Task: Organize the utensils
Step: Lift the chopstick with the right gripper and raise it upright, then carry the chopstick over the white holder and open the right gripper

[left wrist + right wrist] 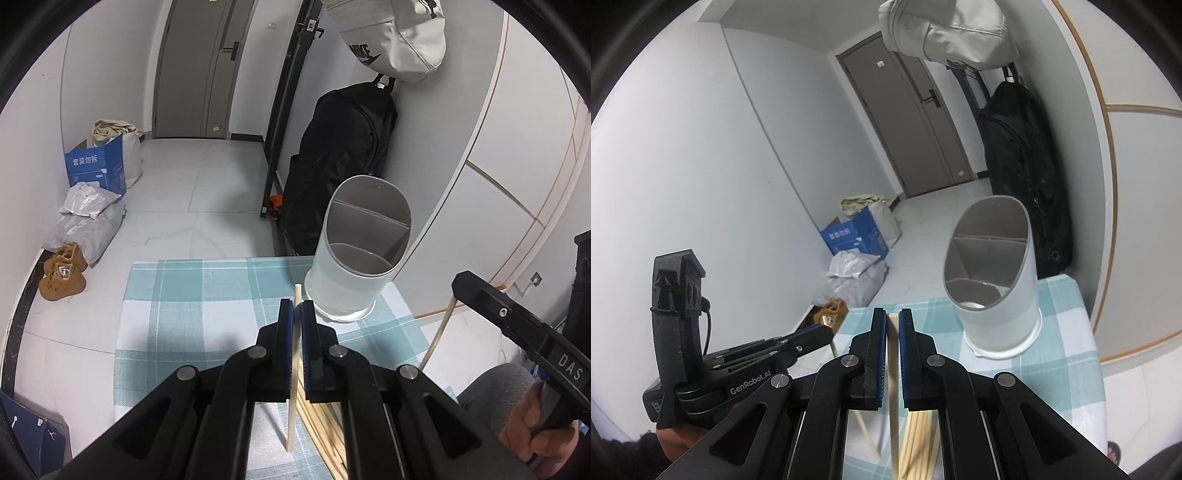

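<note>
A white cylindrical utensil holder (360,254) with inner dividers stands at the far right of the table; it also shows in the right wrist view (997,273). My left gripper (296,306) is shut on a pale wooden chopstick (293,369), held above the checked tablecloth (207,295), short of the holder. My right gripper (893,317) is shut on another chopstick (894,387). A bundle of chopsticks (919,443) lies on the cloth below; it also shows in the left wrist view (321,424). The left gripper appears in the right wrist view (827,334).
A black backpack (340,155) and a white bag (391,37) hang on the wall behind the holder. On the floor to the left are a blue box (98,166), plastic bags (88,221) and brown shoes (62,273). The table's far edge is just beyond the holder.
</note>
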A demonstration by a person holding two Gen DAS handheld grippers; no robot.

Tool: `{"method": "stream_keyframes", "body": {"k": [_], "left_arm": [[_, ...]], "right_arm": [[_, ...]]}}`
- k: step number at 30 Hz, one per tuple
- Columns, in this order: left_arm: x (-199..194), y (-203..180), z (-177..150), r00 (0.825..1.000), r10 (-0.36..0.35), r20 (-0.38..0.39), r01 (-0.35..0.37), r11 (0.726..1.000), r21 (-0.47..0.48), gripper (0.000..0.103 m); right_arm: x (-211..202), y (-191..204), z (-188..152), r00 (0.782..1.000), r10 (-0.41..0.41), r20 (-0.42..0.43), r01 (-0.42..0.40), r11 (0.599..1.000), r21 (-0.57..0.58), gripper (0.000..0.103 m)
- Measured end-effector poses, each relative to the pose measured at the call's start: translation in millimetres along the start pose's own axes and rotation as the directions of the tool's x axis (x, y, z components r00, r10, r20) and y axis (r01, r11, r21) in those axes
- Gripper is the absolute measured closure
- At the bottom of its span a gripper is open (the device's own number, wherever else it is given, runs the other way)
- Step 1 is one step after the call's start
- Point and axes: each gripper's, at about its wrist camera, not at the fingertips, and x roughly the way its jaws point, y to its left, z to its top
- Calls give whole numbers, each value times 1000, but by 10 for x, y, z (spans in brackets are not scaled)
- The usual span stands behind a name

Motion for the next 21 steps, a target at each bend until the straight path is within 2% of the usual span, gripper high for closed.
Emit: {"method": "stream_keyframes", "body": {"k": [10,18,21], "left_arm": [[-91,-120,247,1000,-17,26,15,998,55,103],[-166,-251,538,998,-28,51,23,996,89,103],[-231,-265,736,997,-43,64,38,997,74,103]], "right_arm": [[-83,8,248,999,1,43,0,1000,-18,97],[-157,-88,730,996,-17,91,20,999,-32,97],[-178,-141,985,994,-25,109,28,999,-22,97]]}}
